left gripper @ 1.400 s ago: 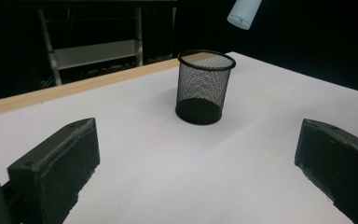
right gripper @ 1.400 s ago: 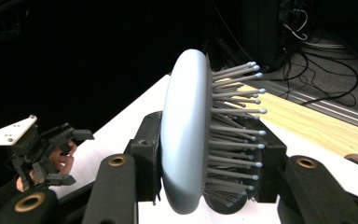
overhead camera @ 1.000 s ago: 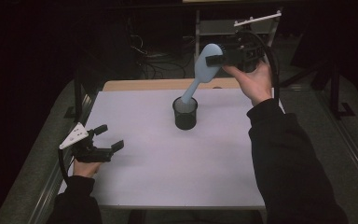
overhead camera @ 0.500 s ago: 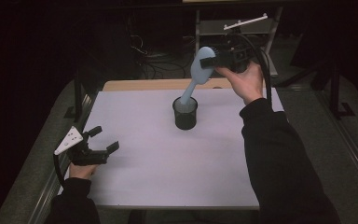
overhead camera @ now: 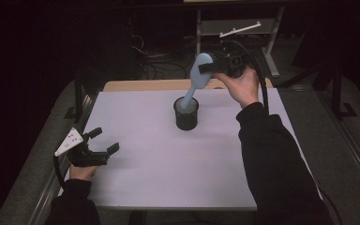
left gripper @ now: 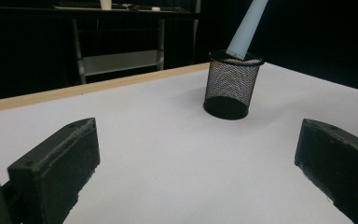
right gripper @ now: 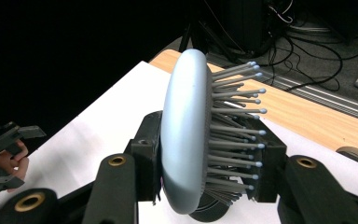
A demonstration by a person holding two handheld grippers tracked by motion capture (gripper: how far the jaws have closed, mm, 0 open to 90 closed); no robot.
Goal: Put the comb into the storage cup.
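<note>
The hairbrush [overhead camera: 198, 77] stands tilted in the black mesh cup [overhead camera: 186, 114] at the middle of the table [overhead camera: 168, 178]. Its long axis runs from the handle end, low inside the cup, up and to the far right to the oval head. In the right gripper view the pale blue back of the head faces left and the bristles [right gripper: 235, 135] point right.

The right gripper [overhead camera: 212, 69] is clamped on the brush head: one jaw presses the back, the other the bristle side. The left gripper [overhead camera: 104, 140] rests at the near left of the table, well apart from the cup. Its jaws stand wide apart with nothing between them.

Compared with one second ago, the right gripper and the brush head sit lower, and the handle reaches deeper into the cup. The left gripper has kept its place, and the cup has not shifted.
</note>
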